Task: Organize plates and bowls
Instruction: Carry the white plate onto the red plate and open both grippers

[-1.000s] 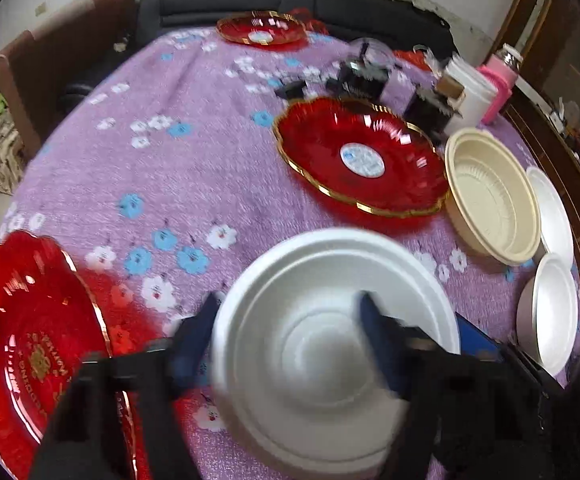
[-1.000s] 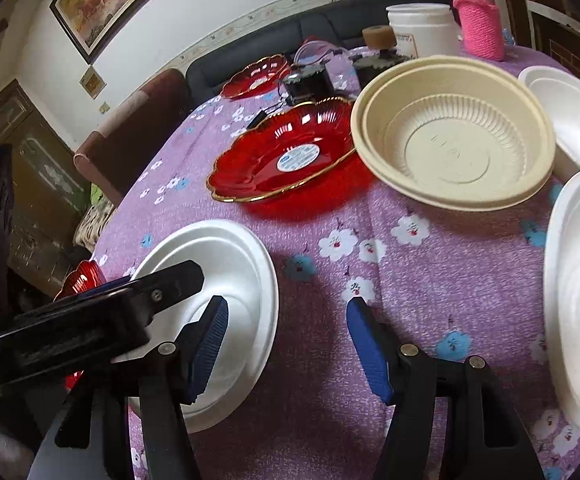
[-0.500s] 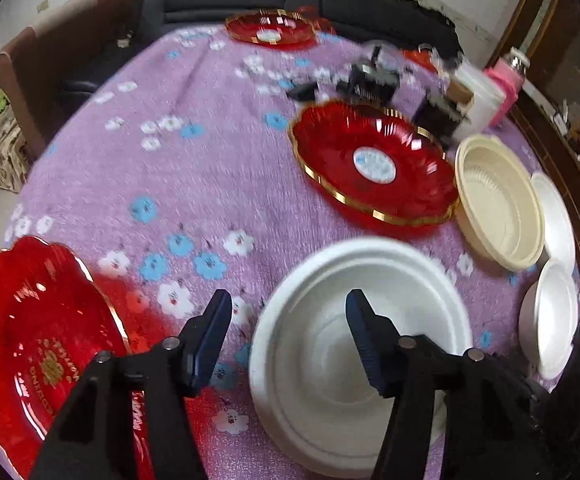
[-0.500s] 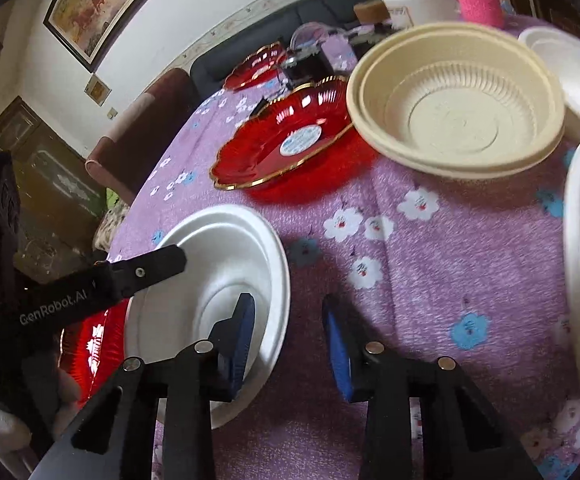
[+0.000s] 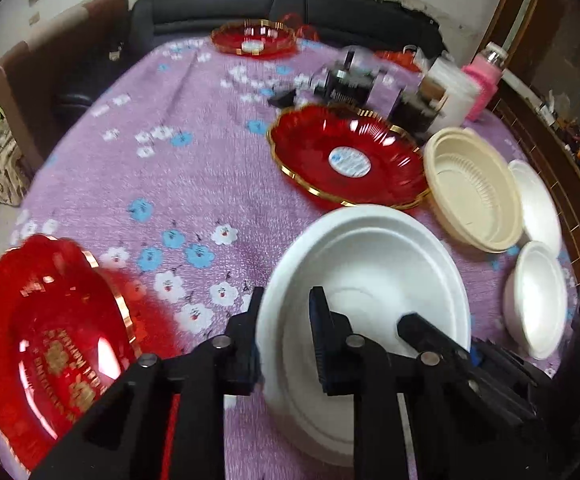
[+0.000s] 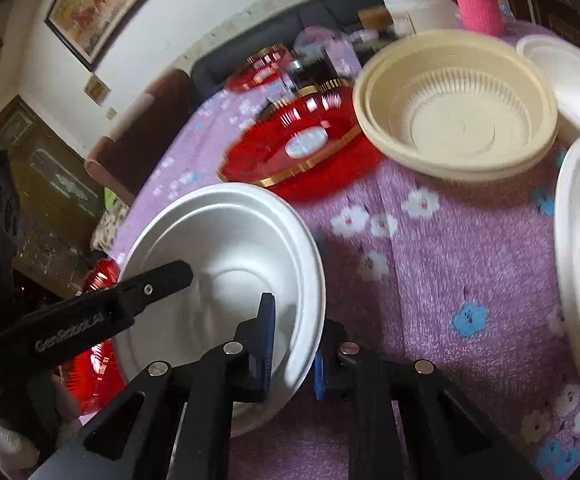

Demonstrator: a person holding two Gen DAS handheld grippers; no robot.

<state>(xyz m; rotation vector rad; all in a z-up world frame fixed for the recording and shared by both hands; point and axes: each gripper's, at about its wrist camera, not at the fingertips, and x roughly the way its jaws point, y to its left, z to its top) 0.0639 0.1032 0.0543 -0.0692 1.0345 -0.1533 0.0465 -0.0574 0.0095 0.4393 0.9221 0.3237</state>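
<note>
Left wrist view: left gripper [image 5: 284, 316] is clamped on the near-left rim of the white foam bowl [image 5: 369, 280] — one finger outside the wall, the other inside. The bowl sits on the purple floral tablecloth [image 5: 162, 184]. Just beyond it lies a red gold-rimmed plate [image 5: 349, 160]; to that plate's right a cream bowl [image 5: 473, 188], then two small white bowls [image 5: 537, 300] at the table's right edge. Another red plate [image 5: 50, 344] lies near left, a third [image 5: 254, 40] at the far edge. The right gripper's black body enters from lower right.

Right wrist view: right gripper [image 6: 293, 340] is clenched on the same white foam bowl's [image 6: 226, 248] near-right rim — blue pads either side of the wall. The left gripper [image 6: 146, 292] reaches over the bowl's left rim. The cream bowl [image 6: 457, 108] is well apart, upper right.
</note>
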